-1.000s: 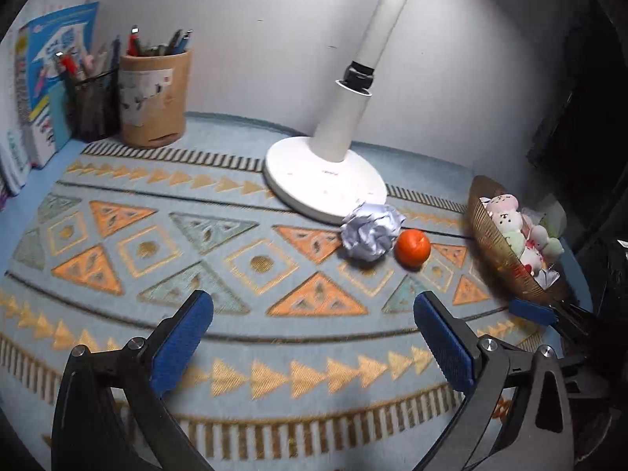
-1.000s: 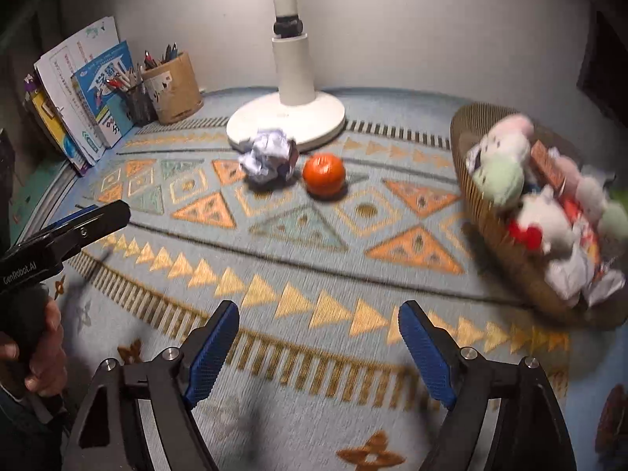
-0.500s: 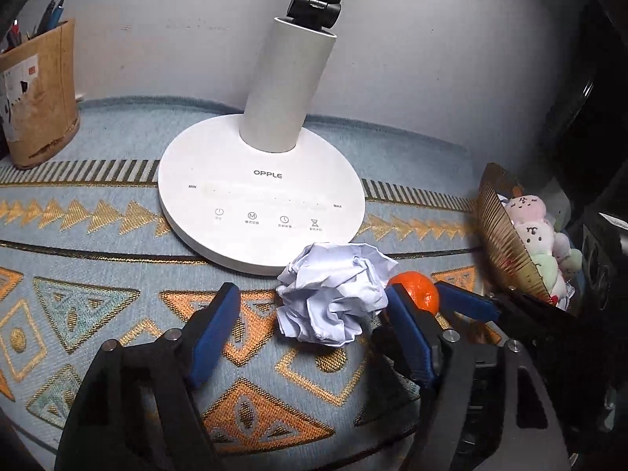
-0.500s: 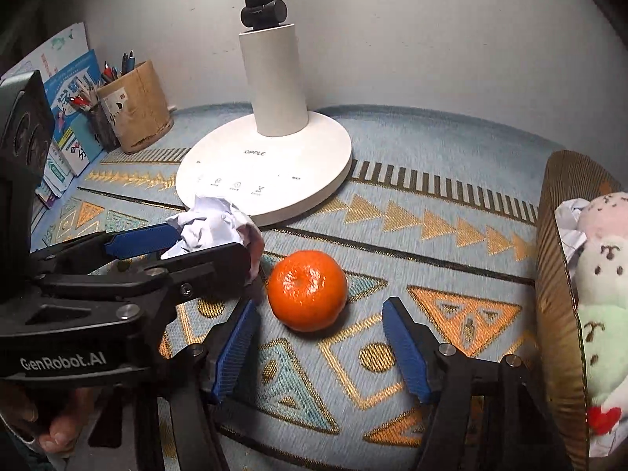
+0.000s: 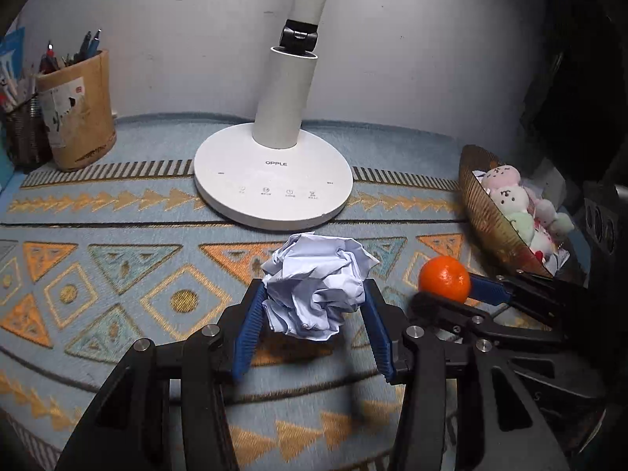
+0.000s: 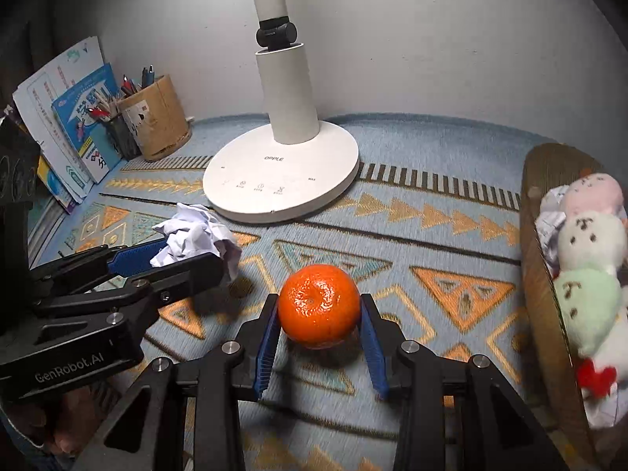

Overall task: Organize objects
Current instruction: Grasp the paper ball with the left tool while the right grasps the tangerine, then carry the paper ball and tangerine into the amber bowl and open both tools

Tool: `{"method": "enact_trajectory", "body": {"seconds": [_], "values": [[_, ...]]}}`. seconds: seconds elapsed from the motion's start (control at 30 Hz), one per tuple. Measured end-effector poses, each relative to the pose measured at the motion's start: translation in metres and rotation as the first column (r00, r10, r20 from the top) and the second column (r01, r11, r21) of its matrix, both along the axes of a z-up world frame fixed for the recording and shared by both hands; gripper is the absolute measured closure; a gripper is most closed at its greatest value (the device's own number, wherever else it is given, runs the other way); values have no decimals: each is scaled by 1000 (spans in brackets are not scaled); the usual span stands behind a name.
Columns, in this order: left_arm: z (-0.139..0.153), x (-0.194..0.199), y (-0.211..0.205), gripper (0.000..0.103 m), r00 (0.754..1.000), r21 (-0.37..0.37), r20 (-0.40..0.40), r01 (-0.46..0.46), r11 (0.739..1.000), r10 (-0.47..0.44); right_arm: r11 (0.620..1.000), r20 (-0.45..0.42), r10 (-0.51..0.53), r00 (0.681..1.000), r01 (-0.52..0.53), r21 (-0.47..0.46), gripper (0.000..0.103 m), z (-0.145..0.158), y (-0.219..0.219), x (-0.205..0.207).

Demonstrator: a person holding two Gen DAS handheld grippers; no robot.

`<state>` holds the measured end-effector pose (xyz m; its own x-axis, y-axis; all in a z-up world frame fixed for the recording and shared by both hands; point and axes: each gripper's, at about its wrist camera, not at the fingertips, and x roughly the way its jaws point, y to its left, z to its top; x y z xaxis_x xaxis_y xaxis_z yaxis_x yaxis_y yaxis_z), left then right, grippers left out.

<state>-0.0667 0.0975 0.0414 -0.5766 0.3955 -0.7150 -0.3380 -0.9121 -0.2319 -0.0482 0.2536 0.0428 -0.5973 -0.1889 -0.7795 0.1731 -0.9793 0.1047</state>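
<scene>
Crumpled paper ball (image 5: 318, 286) sits just in front of the lamp base (image 5: 272, 180), tangerine (image 6: 318, 306) beside it on the basket (image 5: 486, 212) side. Left gripper (image 5: 314, 327) jaws have just been closing and now pinch the paper; right gripper (image 6: 320, 343) jaws likewise, clamped on the tangerine. Both are roundish, no real long axis; the tangerine's stem dimple faces the camera. Grasp looks done; lift and placement remain.

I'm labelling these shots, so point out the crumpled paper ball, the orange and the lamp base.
crumpled paper ball (image 5: 317, 287), left wrist view, middle of the wad
orange (image 6: 318, 305), right wrist view, centre of the peel
lamp base (image 6: 290, 174), right wrist view, flat top of the disc
</scene>
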Motion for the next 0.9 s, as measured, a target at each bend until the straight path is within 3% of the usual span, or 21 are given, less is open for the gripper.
{"method": "enact_trajectory", "body": {"seconds": [0.17, 0.3, 0.37, 0.57, 0.6, 0.67, 0.8, 0.9], "values": [[4, 70, -12, 57, 998, -94, -56, -18, 995, 13, 1000, -15, 3, 1000, -3, -26, 65, 12, 9, 73], [-6, 110, -14, 57, 998, -153, -62, -19, 988, 9, 999, 14, -35, 999, 35, 19, 65, -1, 21, 123], [-12, 122, -17, 57, 999, -148, -51, -23, 989, 16, 998, 27, -57, 998, 57, -3, 65, -10, 32, 138], [-16, 130, -18, 57, 996, -160, -74, -62, 985, 51, 991, 54, -102, 993, 106, -83, 61, -19, 58, 158], [-17, 130, -18, 57, 996, -163, -69, -65, 984, 55, 990, 52, -107, 993, 111, -83, 47, -16, 60, 160], [-17, 131, -18, 57, 996, -164, -73, -65, 984, 53, 989, 23, -129, 991, 131, -71, 29, -12, 61, 167], [-18, 133, -14, 57, 996, -185, -78, -64, 981, 51, 989, -1, -139, 990, 139, -44, 29, -9, 57, 171], [-19, 132, -11, 57, 996, -195, -76, -66, 979, 52, 986, -9, -150, 989, 150, 75, 36, -13, 43, 166]]}}
